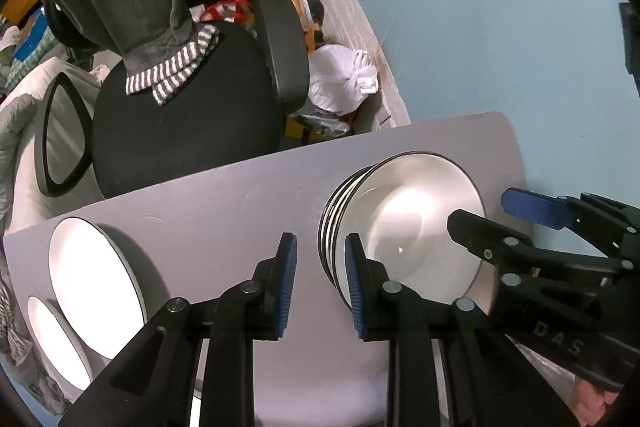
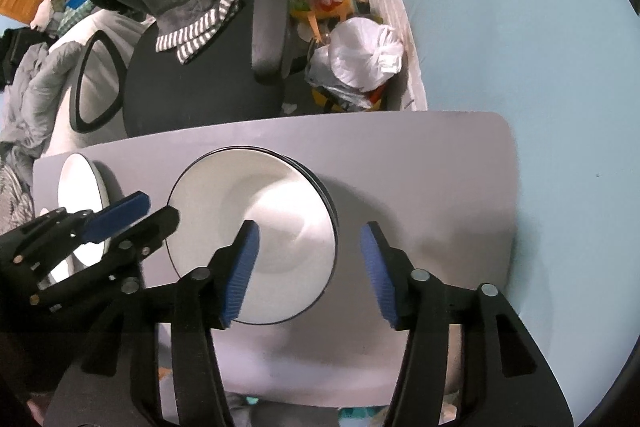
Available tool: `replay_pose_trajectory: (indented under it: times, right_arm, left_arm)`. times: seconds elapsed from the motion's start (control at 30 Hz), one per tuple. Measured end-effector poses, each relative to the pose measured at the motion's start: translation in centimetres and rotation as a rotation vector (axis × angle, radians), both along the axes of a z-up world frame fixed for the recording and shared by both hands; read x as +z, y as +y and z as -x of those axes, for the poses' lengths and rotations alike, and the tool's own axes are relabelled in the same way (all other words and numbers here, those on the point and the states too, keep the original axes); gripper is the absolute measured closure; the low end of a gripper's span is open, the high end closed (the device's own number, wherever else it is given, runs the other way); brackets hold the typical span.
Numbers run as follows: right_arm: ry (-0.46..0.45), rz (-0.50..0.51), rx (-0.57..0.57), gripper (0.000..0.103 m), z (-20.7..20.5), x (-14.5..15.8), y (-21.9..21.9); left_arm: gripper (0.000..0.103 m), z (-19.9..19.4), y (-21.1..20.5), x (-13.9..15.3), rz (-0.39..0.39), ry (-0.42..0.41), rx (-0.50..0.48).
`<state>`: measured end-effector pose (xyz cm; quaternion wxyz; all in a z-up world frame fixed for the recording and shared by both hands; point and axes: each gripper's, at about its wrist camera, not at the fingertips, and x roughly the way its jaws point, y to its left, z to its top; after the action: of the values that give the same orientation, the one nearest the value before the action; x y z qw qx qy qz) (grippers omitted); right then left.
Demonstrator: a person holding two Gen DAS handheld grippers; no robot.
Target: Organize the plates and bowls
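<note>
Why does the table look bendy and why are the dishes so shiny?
Both wrist views are fisheye, so the table edge curves. In the left wrist view the bowl is washed out white; in the right wrist view the top plate shows soft glare.

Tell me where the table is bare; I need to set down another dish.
Bare table lies right of the plate stack, out to the wall-side edge, and along the chair-side edge. The left end is crowded with white bowls.
</note>
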<state>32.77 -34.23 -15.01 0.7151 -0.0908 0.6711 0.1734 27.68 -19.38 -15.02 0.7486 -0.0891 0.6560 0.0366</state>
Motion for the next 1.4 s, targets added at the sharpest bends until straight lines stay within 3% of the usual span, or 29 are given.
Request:
replay_pose_trajectory:
  times: [0.13,0.27,0.47,0.9,1.4]
  right_arm:
    - [-0.041,0.024,0.014,0.045,0.5,0.8,0.0]
    - [-0.085,0.035,0.03,0.039,1.3,1.8,0.1]
    - [-0.143,0.032,0.056,0.038,2.8,3.8,0.8]
    - [-0.203,0.001,0.144,0.038,7.6,6.8,4.2]
    - [-0.193,-0.002,0.291,0.038,12.6,6.7,10.0]
  left_arm:
    - [0.061,0.5,0.1,1.2,-0.003,-0.029,0.003]
    - [0.05,1.5,0.5,2.7,-0.008,-0.07,0.026]
    - [0.042,3.8,1.5,5.1,-0.049,-0.142,0.053]
    - [0.04,10.4,5.8,7.5,-0.03,-0.19,0.181]
    - [0.04,19.0,12.7,6.3,-0.038,-0.15,0.336]
